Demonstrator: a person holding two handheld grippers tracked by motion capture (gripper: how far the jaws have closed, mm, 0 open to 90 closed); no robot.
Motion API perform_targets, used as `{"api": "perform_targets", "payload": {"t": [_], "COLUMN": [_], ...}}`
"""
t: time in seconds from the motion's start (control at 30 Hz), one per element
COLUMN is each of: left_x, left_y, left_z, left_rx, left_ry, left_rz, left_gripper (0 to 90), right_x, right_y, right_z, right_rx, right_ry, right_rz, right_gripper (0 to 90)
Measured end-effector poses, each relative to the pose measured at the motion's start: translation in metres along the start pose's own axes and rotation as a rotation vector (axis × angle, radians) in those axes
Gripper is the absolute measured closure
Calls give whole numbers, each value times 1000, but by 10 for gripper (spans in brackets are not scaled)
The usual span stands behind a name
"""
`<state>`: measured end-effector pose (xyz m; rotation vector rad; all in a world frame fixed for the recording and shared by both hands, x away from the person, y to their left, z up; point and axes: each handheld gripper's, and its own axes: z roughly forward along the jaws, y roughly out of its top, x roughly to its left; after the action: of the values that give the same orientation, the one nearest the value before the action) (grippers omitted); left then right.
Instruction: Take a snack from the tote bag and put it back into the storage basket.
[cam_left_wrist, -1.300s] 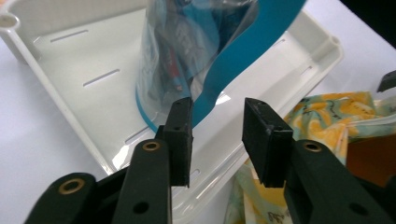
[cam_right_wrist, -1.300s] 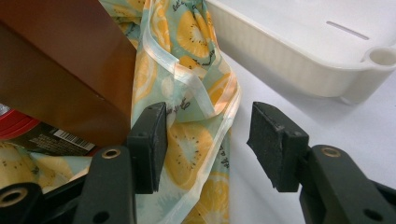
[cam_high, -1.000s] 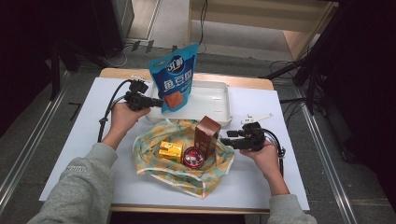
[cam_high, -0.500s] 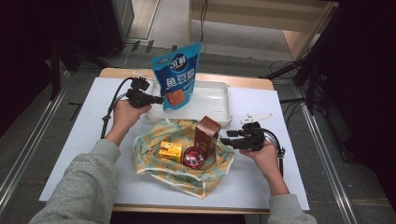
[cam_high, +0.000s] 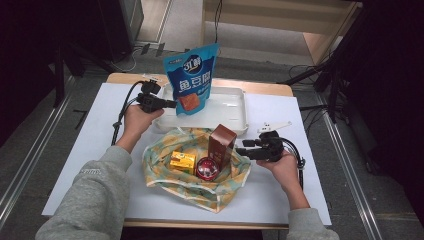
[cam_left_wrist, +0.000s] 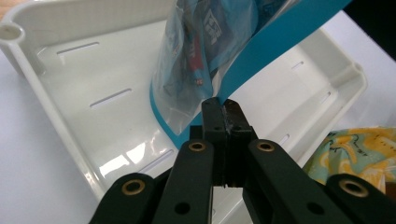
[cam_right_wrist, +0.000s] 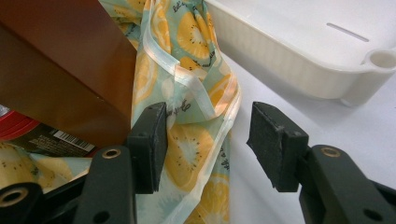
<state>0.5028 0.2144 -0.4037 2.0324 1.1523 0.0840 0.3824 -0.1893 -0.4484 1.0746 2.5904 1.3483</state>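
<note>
A blue snack bag (cam_high: 192, 80) hangs upright over the white tray (cam_high: 227, 107). My left gripper (cam_high: 172, 104) is shut on its lower left edge. In the left gripper view the jaws (cam_left_wrist: 225, 105) meet tight on the blue rim of the bag (cam_left_wrist: 201, 51), above the tray (cam_left_wrist: 70, 79). My right gripper (cam_high: 240, 150) is open at the right edge of the lemon-print cloth bag (cam_high: 200, 187). In the right gripper view a fold of the cloth (cam_right_wrist: 187, 93) lies between the open jaws (cam_right_wrist: 210, 112), against the left pad, beside the brown box (cam_right_wrist: 60, 60).
On the cloth stand a brown box (cam_high: 222, 145), a yellow box (cam_high: 182, 161) and a round red tin (cam_high: 207, 168). The white tray (cam_right_wrist: 289, 56) lies just beyond the cloth. Cables trail from both grippers across the white table top.
The left gripper and the blue bag have drifted slightly right, further over the tray. The right gripper has stayed where it was.
</note>
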Motion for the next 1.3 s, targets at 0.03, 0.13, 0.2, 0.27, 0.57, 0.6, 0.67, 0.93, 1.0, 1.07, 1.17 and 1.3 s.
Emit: {"api": "perform_targets", "payload": {"t": [0.03, 0.13, 0.2, 0.27, 0.57, 0.6, 0.67, 0.93, 1.0, 1.07, 1.17, 1.3], "left_x": [-1, 1, 3, 4, 15, 15, 16, 20, 20, 22, 26, 26], "left_y": [2, 5, 8, 12, 22, 24, 25, 32, 34, 34, 35, 36], "left_z": [1, 3, 4, 6, 10, 11, 12, 17, 17, 19, 19, 19], "left_rx": [6, 7, 8, 12, 11, 15, 13, 16, 15, 6, -3, 1], "left_ry": [10, 8, 12, 18, 20, 29, 26, 31, 45, 35, 26, 32], "left_rz": [6, 4, 4, 0, -16, -10, -9, -12, -8, -19, -34, -22], "left_gripper": [900, 900, 900, 900, 900, 900, 900, 900, 900, 897, 881, 871], "right_x": [0, 1, 0, 0, 3, 3, 4, 6, 6, 6, 8, 11], "right_y": [0, 0, -1, -1, -2, -2, -3, -5, -5, -6, -8, -9], "right_z": [0, -1, -1, -1, -2, -2, -3, -5, -5, -5, -6, -8], "right_rx": [2, 1, 1, -2, -4, -4, -6, -9, -12, -14, -17, -20], "right_ry": [-1, 1, 1, 2, -2, 0, -1, -11, -14, -15, -17, -17], "right_rz": [-1, 2, 3, 3, 4, 5, 4, 7, 11, 11, 15, 18], "right_gripper": [485, 485, 485, 485, 485, 485, 485, 485, 485, 485, 486, 486]}}
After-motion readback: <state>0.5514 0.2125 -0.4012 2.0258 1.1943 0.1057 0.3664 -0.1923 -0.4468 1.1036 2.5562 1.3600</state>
